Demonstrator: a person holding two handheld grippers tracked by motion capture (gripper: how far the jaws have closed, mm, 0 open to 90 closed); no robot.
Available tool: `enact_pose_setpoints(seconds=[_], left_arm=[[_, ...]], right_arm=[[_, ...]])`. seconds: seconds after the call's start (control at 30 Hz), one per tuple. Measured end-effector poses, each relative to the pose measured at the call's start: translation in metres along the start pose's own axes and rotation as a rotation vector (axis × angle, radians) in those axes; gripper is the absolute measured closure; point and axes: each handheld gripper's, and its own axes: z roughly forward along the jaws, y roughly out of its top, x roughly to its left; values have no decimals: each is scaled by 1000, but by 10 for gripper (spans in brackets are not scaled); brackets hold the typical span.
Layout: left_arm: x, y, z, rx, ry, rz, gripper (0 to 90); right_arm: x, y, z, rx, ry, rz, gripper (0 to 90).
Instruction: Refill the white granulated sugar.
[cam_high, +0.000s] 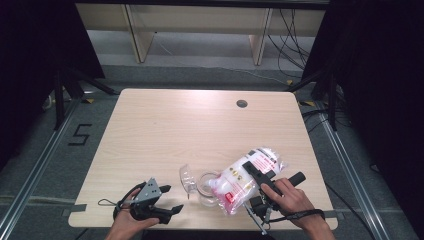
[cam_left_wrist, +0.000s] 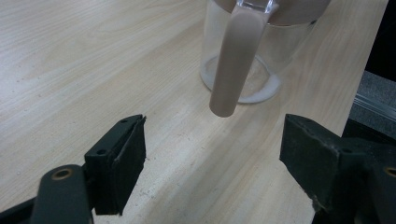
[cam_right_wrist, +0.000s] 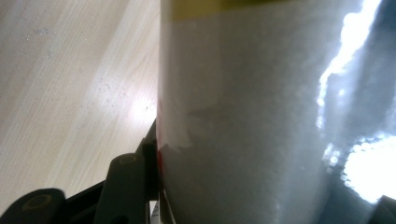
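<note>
The left gripper (cam_high: 167, 199) rests near the front left corner of the table (cam_high: 165, 125), close to the near edge, with a broad stretch of bare wood behind it and to its left. Its jaws stand wide apart with nothing between them. In the left gripper view they frame bare wood, and the handle (cam_left_wrist: 233, 60) of the clear jug (cam_high: 202, 186) hangs ahead of them, apart from both fingers (cam_left_wrist: 122, 163).

The jug stands just right of that gripper, not far from the near edge, its handle turned toward the left gripper. The mouth end of a white plastic bag (cam_high: 245, 179) with red print lies against the jug's rim, and the bag slants up and away to the right.

The right gripper (cam_high: 257, 172) is clamped across the middle of the bag, jaws about half closed; in the right gripper view one finger (cam_right_wrist: 140, 177) presses against the bag's side. To its right, little table remains before the edge.
</note>
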Motion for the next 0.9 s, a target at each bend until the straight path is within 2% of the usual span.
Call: enact_pose_setpoints(seconds=[0.17,0.3,0.43,0.47,0.53,0.73,0.77,0.83,0.9], left_arm=[[0,0,0,-6,-1,-6,222],[0,0,0,-5,-2,-6,222],[0,0,0,-2,-1,-5,222],[0,0,0,0,-1,-4,222],[0,0,0,0,-2,-4,222],[0,0,0,-5,-3,-6,222],[0,0,0,-6,-2,-6,221],[0,0,0,-6,-2,-6,221],[0,0,0,-5,-3,-5,222]], right_arm=[[-1,0,-1,12,7,-8,516],[0,0,0,-4,-20,-19,516],[1,1,-1,9,0,-3,517],[-1,1,-1,4,-4,-21,517],[-1,1,-1,5,-6,-26,517],[-1,1,-1,4,-7,-26,518],[1,1,-1,9,-3,-9,518],[1,1,-1,10,-2,-9,518],[-1,0,0,-3,-19,-26,518]])
